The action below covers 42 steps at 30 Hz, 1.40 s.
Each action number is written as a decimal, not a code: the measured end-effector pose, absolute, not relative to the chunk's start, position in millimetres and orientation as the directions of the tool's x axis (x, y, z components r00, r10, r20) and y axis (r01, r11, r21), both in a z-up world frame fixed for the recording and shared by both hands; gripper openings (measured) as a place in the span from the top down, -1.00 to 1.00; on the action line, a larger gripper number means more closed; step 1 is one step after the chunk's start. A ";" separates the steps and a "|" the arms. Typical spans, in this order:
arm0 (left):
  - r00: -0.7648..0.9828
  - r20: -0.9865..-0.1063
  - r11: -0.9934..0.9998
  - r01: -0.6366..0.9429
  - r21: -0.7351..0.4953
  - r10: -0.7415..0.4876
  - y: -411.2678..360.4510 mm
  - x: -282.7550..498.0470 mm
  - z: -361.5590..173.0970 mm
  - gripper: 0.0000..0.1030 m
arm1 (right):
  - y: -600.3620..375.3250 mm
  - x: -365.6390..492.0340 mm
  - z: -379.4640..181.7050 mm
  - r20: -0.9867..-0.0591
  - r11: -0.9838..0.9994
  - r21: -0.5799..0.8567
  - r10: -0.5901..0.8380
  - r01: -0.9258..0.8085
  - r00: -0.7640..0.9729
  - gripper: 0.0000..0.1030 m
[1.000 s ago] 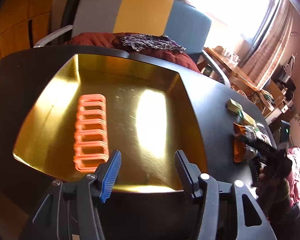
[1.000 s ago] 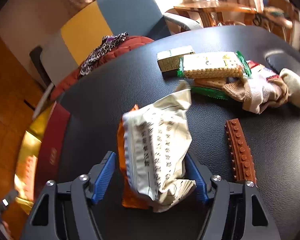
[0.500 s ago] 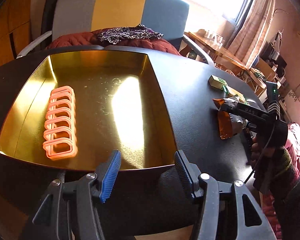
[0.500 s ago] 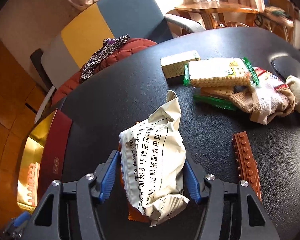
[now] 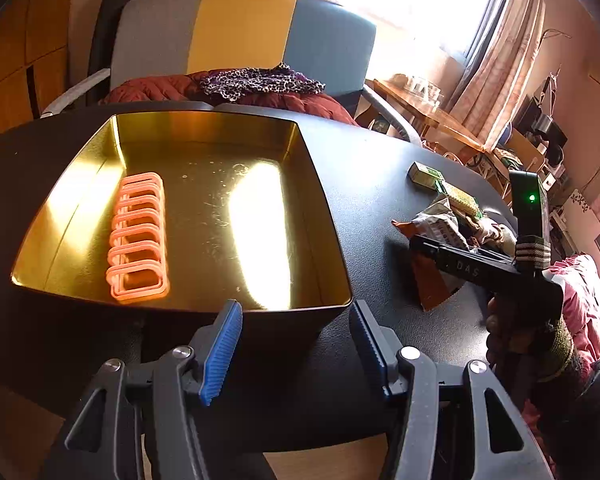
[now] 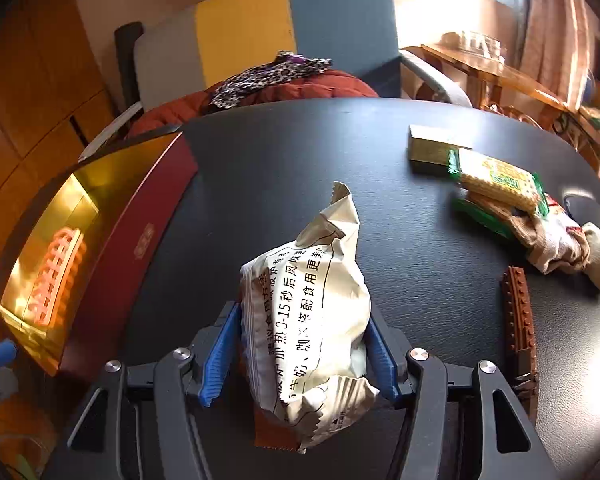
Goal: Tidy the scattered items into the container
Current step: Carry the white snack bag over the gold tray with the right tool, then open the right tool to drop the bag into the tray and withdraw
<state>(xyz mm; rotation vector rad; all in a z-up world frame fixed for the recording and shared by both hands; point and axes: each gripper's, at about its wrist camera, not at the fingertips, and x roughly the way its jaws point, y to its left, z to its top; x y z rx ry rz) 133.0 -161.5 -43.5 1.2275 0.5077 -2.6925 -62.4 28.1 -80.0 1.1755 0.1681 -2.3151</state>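
Note:
My right gripper (image 6: pixel 304 320) is shut on a cream snack packet (image 6: pixel 312 300) with black print, and its blue pads press both sides. The packet hangs clear of the black table (image 6: pixel 300 152), to the right of the gold-lined tin (image 6: pixel 112 260) with dark red outer walls. An orange plastic rack (image 5: pixel 140 236) lies inside the tin (image 5: pixel 324 216), toward its left side. My left gripper (image 5: pixel 296 312) stands open in front of the tin's near wall with nothing between its fingers. In the left wrist view the packet (image 5: pixel 440 224) shows to the right of the tin, with a gloved hand (image 5: pixel 532 332) below it.
On the table's right side lie a brown studded brick strip (image 6: pixel 518 312), a green cracker pack (image 6: pixel 496 178), a small olive box (image 6: pixel 428 148) and a bundled sock (image 6: pixel 560 244). A chair (image 6: pixel 260 32) with a red jacket stands behind the table.
My right jaws closed on the packet, lifted it off the table and rolled upright. My left gripper drew back from above the tin to outside its near wall.

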 end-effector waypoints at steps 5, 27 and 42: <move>-0.670 -0.742 -0.936 0.251 -0.247 0.016 -165.3 152.6 -47.2 -0.10 | 11.8 -48.0 -72.9 -0.773 -0.827 0.111 -0.421 0.551 -0.475 -0.16; -0.710 -0.704 -0.925 0.259 -0.278 0.013 -185.2 172.6 -54.8 -0.10 | -155.5 -4.9 -26.1 -0.747 -0.576 0.127 -0.592 0.808 -0.304 -0.16; -0.695 -0.719 -0.914 0.292 -0.282 0.000 -193.0 171.6 -63.7 -0.10 | -185.1 -10.6 -67.1 -0.795 -0.559 0.147 -0.558 0.816 -0.239 -0.27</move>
